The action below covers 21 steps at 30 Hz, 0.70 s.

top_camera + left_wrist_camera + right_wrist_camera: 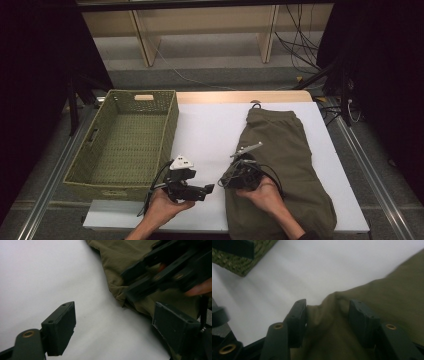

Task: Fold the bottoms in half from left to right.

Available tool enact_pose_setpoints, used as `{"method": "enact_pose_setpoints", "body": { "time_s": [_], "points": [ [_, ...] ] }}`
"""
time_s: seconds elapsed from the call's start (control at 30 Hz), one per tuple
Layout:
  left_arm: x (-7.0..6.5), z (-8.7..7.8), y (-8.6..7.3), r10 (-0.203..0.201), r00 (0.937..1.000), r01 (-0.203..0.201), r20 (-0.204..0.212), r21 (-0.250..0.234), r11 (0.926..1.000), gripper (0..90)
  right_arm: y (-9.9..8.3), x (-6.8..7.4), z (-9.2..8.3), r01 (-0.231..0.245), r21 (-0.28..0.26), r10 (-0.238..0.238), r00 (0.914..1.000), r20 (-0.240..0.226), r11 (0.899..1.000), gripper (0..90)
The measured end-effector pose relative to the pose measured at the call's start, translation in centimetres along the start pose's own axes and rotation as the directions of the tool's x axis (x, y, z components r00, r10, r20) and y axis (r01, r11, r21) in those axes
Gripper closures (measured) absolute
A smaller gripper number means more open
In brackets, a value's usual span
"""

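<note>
Two black claws work nearest: the left claw (209, 189) gapes with nothing in it above the smooth white counter (210, 135), the right claw (327, 315) stands released astride a raised fold of one soft olive garment (280, 165), and one woven rectangular green basket (125, 140) sits farther left.

This looks like a recording lab, not a home. The white bench (210, 135) stands between black curtains, with metal floor rails (45, 185) along both sides. Behind the bench, loose cables (295, 45) trail across a grey floor under bare wooden shelving (145, 40).
</note>
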<state>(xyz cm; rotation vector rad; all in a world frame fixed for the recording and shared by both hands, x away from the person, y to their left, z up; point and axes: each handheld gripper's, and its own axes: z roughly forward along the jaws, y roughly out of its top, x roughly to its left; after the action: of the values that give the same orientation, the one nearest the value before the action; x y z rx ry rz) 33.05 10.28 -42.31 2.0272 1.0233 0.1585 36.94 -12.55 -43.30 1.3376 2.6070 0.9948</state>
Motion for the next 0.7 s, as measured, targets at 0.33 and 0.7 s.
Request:
{"method": "enact_pose_setpoints", "body": {
  "time_s": [0.33, 0.7],
  "points": [
    [0.0, 0.6, 0.3, -0.026, 0.9996, 0.026, 0.006, 0.006, 0.9996, 18.7, -2.9, -7.7, -8.6, -0.1, -0.118, 0.13, 0.9503, 0.283, 0.988, 48.9],
    [0.2, 3.0, 1.4, -0.023, 0.9997, 0.023, 0.002, 0.052, 0.9984, 18.6, -6.9, -16.1, -11.2, -0.268, -0.119, 0.293, 0.8698, 0.397, 0.956, 51.6]
  ]
}}
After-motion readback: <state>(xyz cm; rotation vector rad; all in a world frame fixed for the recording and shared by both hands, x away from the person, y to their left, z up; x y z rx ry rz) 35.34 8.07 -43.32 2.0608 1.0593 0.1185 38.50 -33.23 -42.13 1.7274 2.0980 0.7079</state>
